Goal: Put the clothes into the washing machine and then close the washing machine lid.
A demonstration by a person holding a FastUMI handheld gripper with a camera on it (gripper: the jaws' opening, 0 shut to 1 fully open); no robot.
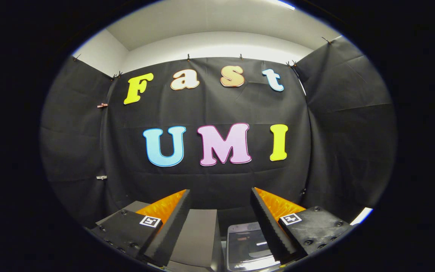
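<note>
We held the gripper (220, 196) open and empty, the washer (246, 245) low between its fingers. Clothes, likely soft and light, would want pinching at a bunched fold.

The hand-held gripper (221, 196) hangs with fingers spread; below and between them sits a grey box-shaped washing machine (198, 238), its glossy transparent lid (246, 245) rightward.

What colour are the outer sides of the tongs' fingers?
Orange, with black inner pads; the tongs stand open above the washing machine. Best in the gripper view.
</note>
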